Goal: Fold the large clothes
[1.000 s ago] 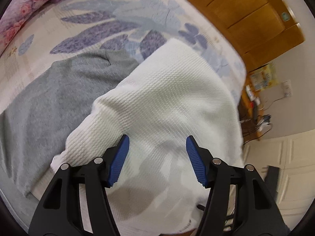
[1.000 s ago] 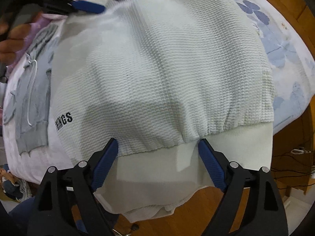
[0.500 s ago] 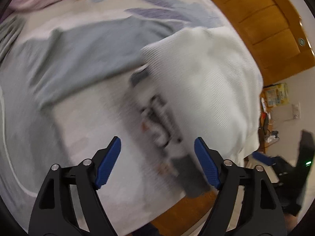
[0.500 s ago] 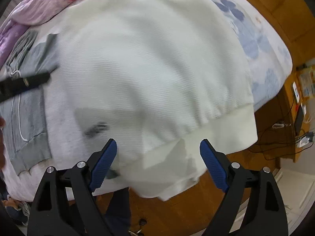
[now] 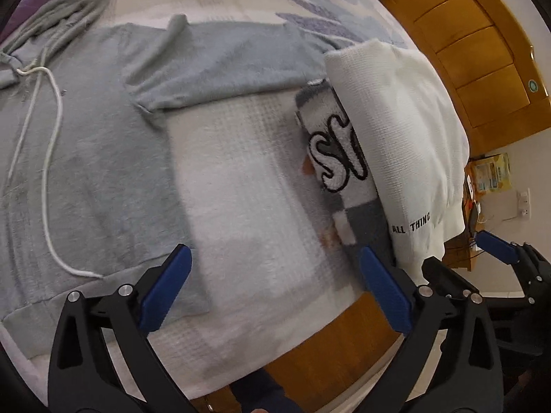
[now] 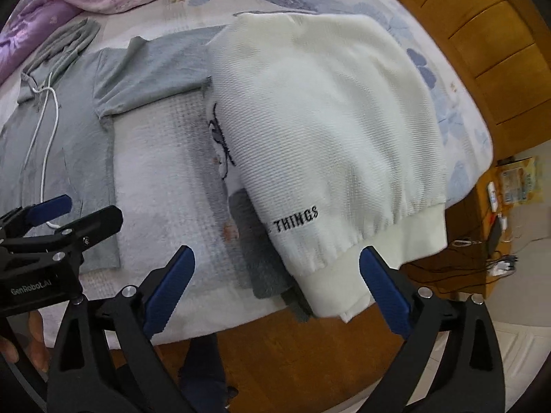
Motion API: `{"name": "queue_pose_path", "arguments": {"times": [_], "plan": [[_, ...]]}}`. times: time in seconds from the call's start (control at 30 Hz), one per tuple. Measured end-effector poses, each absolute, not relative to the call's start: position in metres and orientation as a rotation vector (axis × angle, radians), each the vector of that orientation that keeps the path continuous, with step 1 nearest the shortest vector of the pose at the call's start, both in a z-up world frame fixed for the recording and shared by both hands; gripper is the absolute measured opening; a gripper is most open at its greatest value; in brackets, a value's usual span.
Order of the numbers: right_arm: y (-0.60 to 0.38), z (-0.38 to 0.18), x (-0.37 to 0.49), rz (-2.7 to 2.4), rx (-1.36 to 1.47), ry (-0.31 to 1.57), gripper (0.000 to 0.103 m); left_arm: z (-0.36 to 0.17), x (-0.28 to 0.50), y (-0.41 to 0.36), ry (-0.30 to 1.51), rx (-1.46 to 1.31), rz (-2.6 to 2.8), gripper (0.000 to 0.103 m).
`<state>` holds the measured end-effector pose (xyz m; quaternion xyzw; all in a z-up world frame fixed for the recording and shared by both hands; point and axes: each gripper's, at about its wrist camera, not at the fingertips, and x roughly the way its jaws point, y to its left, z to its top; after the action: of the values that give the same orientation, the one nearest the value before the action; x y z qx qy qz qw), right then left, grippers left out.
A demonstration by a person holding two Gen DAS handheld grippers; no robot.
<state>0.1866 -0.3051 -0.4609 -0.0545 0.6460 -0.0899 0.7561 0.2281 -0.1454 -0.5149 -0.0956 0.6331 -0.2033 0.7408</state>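
A bed point(image 6: 458, 158) with a pale sheet printed in blue leaves fills both views, its wooden frame point(image 6: 482, 51) curving along the right side. On it lies a grey hoodie point(image 5: 86, 158) spread flat on the left, one sleeve reaching right across the far part of the sheet. Beside it, toward the right and near edge, lies the white sweater point(image 6: 320, 130), its waffle-knit body folded over so a ribbed hem point(image 6: 385, 251) hangs at the near edge of the bed, with black lettering just above the hem. A grey and black printed patch point(image 5: 334, 151) shows at the fold's left side. A white drawstring point(image 5: 48, 172) trails down the hoodie. The left gripper point(image 5: 275, 292) hovers over the near part of the sweater, jaws wide and empty. The right gripper point(image 6: 275, 285) hangs just near the hem, jaws likewise wide, gripping nothing.
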Motion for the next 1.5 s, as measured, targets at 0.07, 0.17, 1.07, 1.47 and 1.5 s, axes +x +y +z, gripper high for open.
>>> {"name": "queue_pose_path", "arguments": {"times": [0.07, 0.17, 1.07, 1.47, 1.5], "plan": [[-0.293, -0.455, 0.184, -0.192, -0.113, 1.402, 0.093, -0.505, 0.224, -0.135, 1.356, -0.195, -0.446, 0.098], [-0.271, -0.44, 0.173, -0.194, -0.117, 1.376, 0.093, -0.488, 0.214, -0.113, 1.321, -0.179, -0.44, 0.098], [-0.141, -0.241, 0.086, -0.277, -0.086, 1.109, 0.094, -0.256, 0.122, 0.036, 1.01, -0.066, -0.427, 0.098], [-0.14, -0.18, 0.058, -0.228, -0.117, 1.063, 0.094, -0.185, 0.09, 0.038, 0.941, -0.054, -0.36, 0.098], [-0.14, -0.176, 0.056, -0.214, -0.118, 1.058, 0.094, -0.18, 0.088, 0.038, 0.93, -0.046, -0.348, 0.098]]}}
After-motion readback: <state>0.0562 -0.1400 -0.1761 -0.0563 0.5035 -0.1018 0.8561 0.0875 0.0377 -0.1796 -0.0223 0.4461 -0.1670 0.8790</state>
